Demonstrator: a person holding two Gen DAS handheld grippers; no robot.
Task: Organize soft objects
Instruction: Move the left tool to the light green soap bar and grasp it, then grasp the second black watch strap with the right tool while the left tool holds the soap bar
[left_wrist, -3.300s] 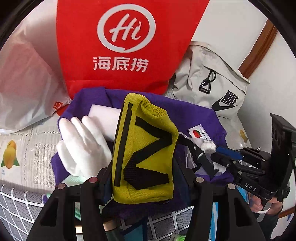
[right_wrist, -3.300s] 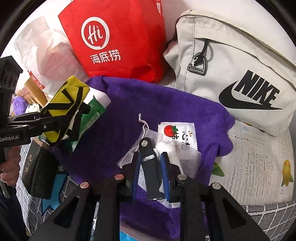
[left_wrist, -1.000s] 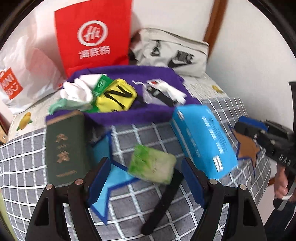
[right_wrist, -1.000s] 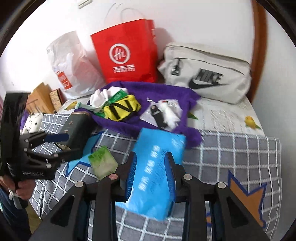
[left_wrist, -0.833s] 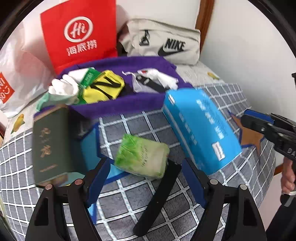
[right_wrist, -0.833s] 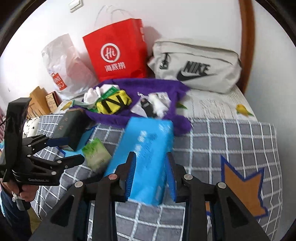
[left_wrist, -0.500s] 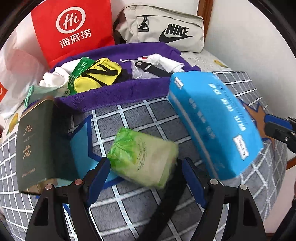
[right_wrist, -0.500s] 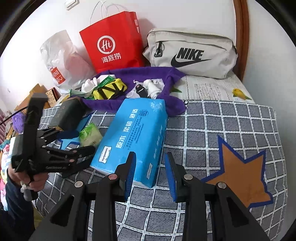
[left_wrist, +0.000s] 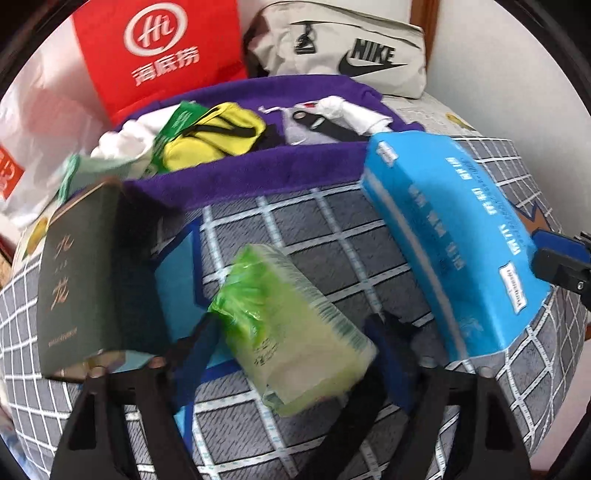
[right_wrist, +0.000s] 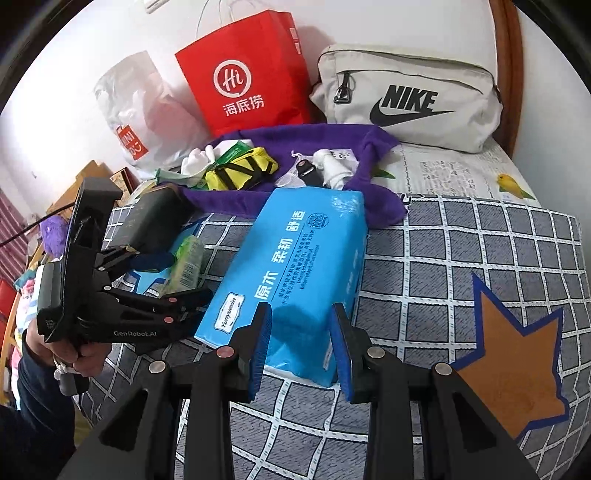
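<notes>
**Two grippers spread over tissue packs on the checked bed**

The purple cloth (right_wrist: 317, 140) is the landmark here: it lies spread like a shallow nest on the bed, and in it sit a yellow pouch with black straps (right_wrist: 242, 168), a white glove (right_wrist: 195, 160), a green packet (right_wrist: 231, 151), a black strap clip (right_wrist: 306, 170) and a white mesh bag (right_wrist: 338, 162). Behind the cloth, against the white wall, stand a red Haidilao paper bag (right_wrist: 251, 70), a grey Nike bag (right_wrist: 406, 96) and a translucent plastic bag (right_wrist: 144, 110); what is inside these three cannot be seen.

In front of the cloth the bed is covered by a grey checked blanket (right_wrist: 461, 236) with an orange star. A dark green book (left_wrist: 77, 273) lies at the cloth's left front corner.

The blue tissue pack (right_wrist: 291, 273) starts at the cloth's front edge and runs toward the right gripper (right_wrist: 300, 350), whose blue pads stand spread on either side of the pack's near end, touching or just beside it. The small green tissue pack (left_wrist: 291, 332), blurred, lies in front of the cloth between the book and the blue pack, right between the wide-open fingers of the left gripper (left_wrist: 295, 354).
</notes>
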